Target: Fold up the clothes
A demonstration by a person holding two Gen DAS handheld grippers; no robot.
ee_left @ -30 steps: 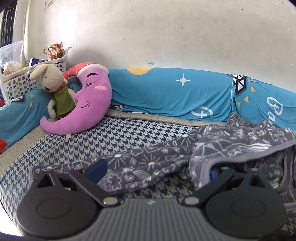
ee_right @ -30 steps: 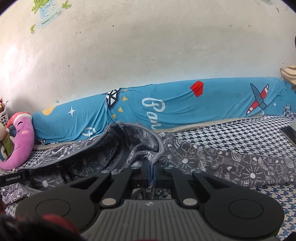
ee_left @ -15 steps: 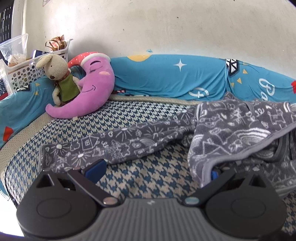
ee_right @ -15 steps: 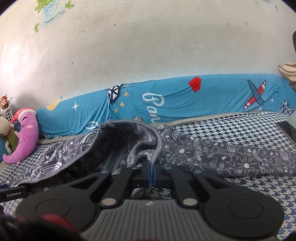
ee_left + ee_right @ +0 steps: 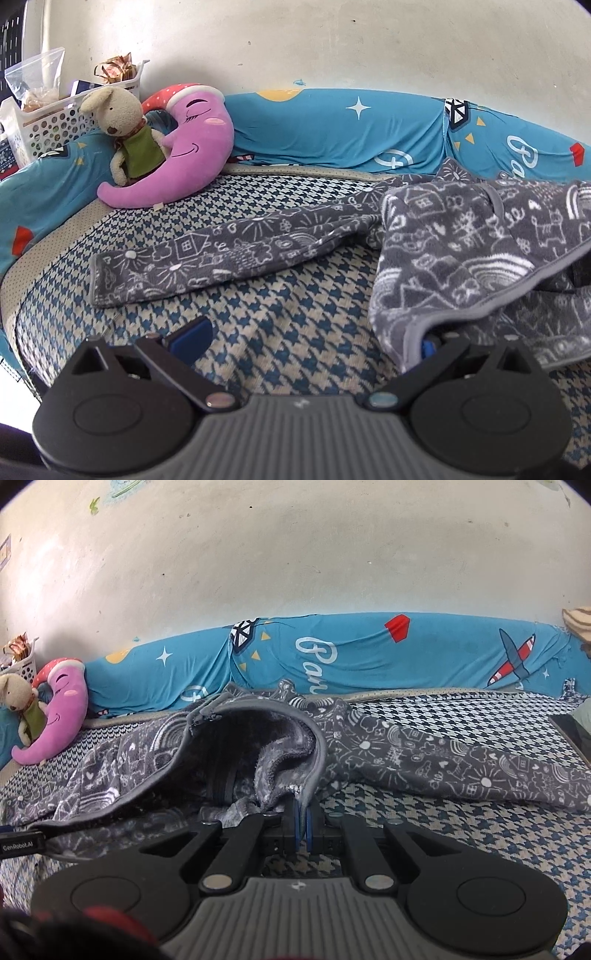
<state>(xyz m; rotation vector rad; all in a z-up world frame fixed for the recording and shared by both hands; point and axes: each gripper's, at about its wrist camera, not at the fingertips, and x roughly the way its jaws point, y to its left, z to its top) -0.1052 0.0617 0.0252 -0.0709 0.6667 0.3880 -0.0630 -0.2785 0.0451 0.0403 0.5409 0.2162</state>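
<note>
Right wrist view, right claw [image 5: 301, 821] pinched on fleecy grey jacket [image 5: 258, 760] hem, left claw [image 5: 314, 339] spread wide.

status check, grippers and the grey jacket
Right gripper shut on grey jacket hem. Left gripper open, jacket draped over one finger. Nothing in the way.

Both wrist cameras look low across the bed [image 5: 266, 295] toward the far wall, sharing the grey jacket [image 5: 443, 760] and moon pillow [image 5: 192, 147].

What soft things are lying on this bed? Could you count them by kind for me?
Grey patterned garment: 1
Plush toys: 2, a purple moon and a beige rabbit
Total: 3
</note>
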